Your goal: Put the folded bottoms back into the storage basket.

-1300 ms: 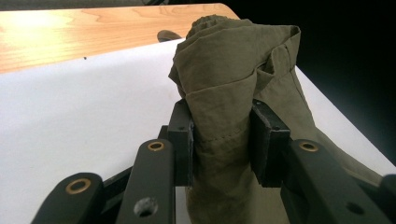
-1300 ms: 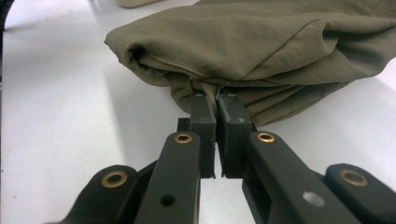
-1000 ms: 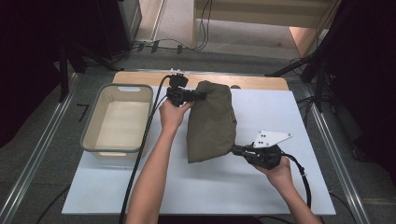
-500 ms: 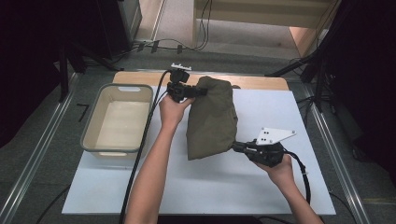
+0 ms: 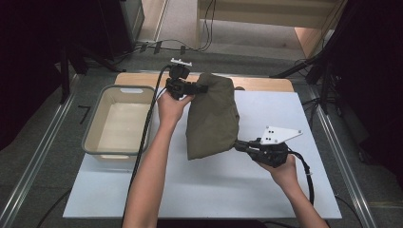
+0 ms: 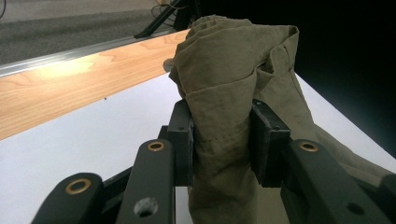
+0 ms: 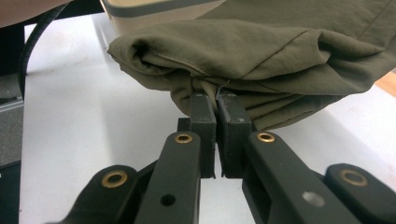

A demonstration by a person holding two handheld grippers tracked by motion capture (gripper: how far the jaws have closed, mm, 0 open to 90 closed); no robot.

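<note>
An olive-green folded cloth (image 5: 212,118) hangs stretched between my two grippers above the white table top (image 5: 199,190). My left gripper (image 5: 202,89) is shut on the cloth's far end; in the left gripper view its pads (image 6: 184,140) squeeze a thick bunch of the cloth (image 6: 233,93). My right gripper (image 5: 239,145) is shut on the cloth's near right corner; in the right gripper view its jaws stand almost together, pinching a thin edge of the cloth (image 7: 261,56). The near end of the cloth sags close to the table.
A beige plastic tub (image 5: 100,128) stands at the table's left, and its rim (image 7: 154,7) appears behind the cloth in the right gripper view. A wooden strip (image 5: 256,83) runs along the far edge. Cables trail from both grippers.
The left gripper has risen a little with the cloth's far end, lifting that end off the table. The right gripper has stayed nearly in place with its corner.
</note>
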